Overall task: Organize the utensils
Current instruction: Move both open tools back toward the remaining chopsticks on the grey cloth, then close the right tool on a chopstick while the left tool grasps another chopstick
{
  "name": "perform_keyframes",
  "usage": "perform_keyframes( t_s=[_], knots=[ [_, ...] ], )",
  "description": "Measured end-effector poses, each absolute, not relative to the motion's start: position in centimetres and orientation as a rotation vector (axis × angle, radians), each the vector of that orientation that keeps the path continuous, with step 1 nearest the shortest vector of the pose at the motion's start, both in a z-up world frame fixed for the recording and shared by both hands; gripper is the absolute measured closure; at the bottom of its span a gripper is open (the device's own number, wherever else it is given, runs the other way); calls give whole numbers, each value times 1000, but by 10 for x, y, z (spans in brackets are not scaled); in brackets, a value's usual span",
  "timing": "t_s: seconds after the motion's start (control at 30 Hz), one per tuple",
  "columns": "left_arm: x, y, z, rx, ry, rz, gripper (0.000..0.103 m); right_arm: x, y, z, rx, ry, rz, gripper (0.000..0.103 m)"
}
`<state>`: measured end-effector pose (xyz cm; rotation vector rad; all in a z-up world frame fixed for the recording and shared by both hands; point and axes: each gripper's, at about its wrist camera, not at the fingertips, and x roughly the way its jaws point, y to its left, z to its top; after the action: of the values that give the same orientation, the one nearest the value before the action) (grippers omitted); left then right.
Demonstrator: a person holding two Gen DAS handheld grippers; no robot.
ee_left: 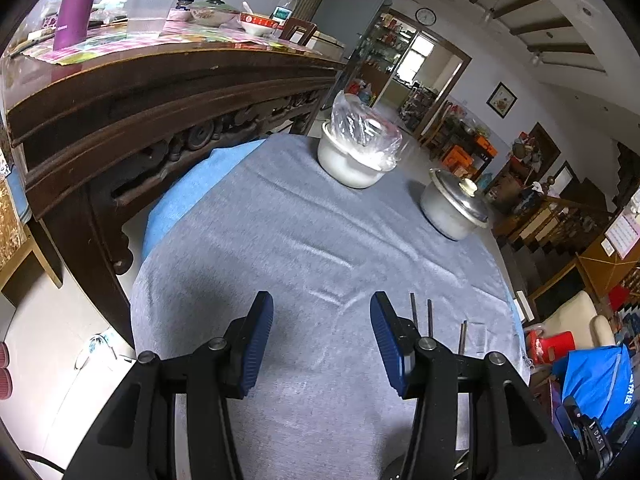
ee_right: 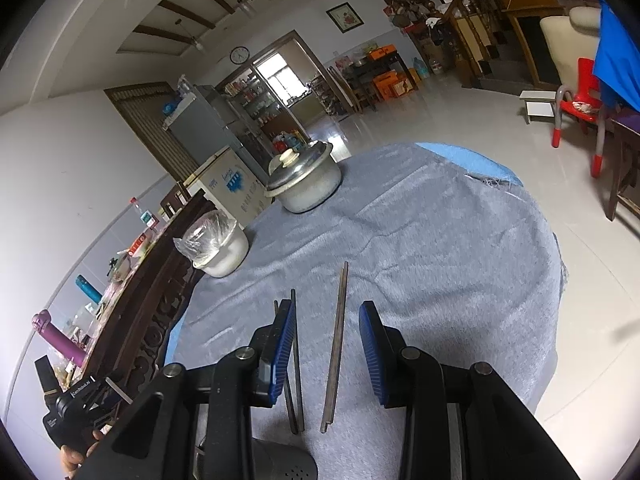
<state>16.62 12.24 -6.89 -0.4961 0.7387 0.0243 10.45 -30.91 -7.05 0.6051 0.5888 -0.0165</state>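
Right wrist view is showing your right hand-held gripper (ee_right: 328, 344) standing wide open and holding nothing; a single dark chopstick (ee_right: 335, 344) is lying on the grey cloth of the tabletop (ee_right: 440, 248) between its blue pads, touching neither; a pair of chopsticks (ee_right: 295, 384) is lying just beside the left pad (ee_right: 282, 352), partly hidden by it. Left wrist view is showing your left hand-held gripper (ee_left: 322, 340) likewise spread wide and gripping nothing; only bare cloth is lying between its pads, and chopstick tips are poking up just to its right.

Progress, as judged: nothing is gathered yet; the utensils are still lying loose and splayed on the cloth; all the sorting is remaining; no holder for them is showing in either view.

Surroundings: a white bowl covered with a plastic bag (ee_right: 218, 248) and a lidded metal pot (ee_right: 304, 182) are standing at the far side, well apart from the chopsticks; a carved wooden side table (ee_left: 160, 92) is crowding the left edge. Nothing is blocking your reach; the thin sticks lying flat on soft cloth are likely being awkward to pinch.
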Motion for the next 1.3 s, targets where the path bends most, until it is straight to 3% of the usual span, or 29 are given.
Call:
perform_keyframes(
  t_s=[0.73,1.3],
  knots=[
    [189,117,-101,-470,816,27,52,128,-308,-99,615,689,-9,67],
    [248,61,-121,-279,902,-74,52,229,-301,-135,535,867,63,67]
  ],
)
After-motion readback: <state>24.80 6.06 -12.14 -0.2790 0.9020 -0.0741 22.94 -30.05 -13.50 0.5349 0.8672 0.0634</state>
